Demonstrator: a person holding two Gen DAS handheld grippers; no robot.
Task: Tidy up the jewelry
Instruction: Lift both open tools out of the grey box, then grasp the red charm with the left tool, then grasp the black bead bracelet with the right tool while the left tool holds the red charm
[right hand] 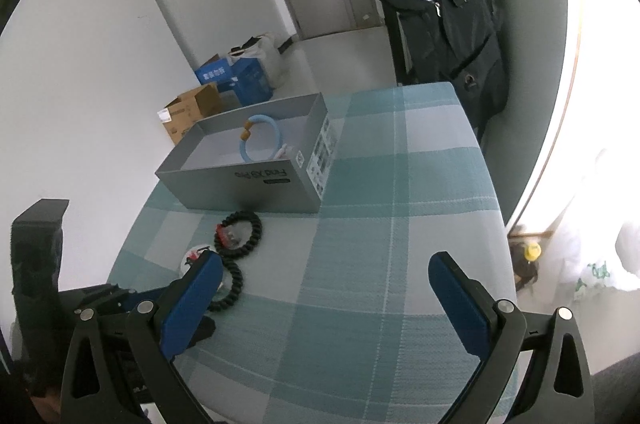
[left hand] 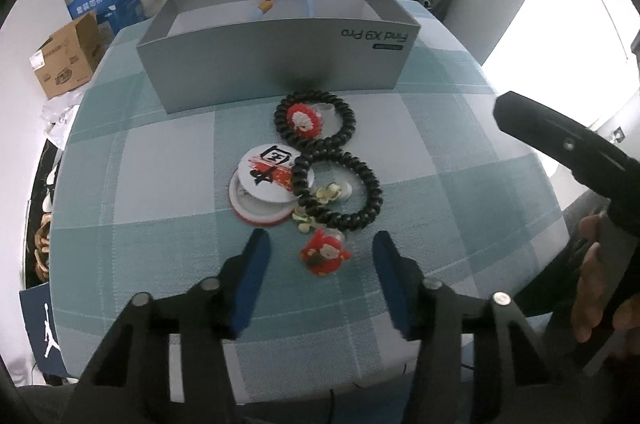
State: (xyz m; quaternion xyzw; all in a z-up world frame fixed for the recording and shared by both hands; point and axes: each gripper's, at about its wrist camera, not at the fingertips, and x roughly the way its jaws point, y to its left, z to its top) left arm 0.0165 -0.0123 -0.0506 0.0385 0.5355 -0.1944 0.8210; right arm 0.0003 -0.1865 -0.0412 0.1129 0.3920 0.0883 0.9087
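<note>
Bracelet (left hand: 294,1) inside box (left hand: 276,63); hair ties (left hand: 320,119) before it.

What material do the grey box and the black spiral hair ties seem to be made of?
Grey box: likely matte cardboard, judging by its thin flat walls and printed lettering. Black spiral hair ties: probably glossy plastic coil, as the ridges catch light.
</note>
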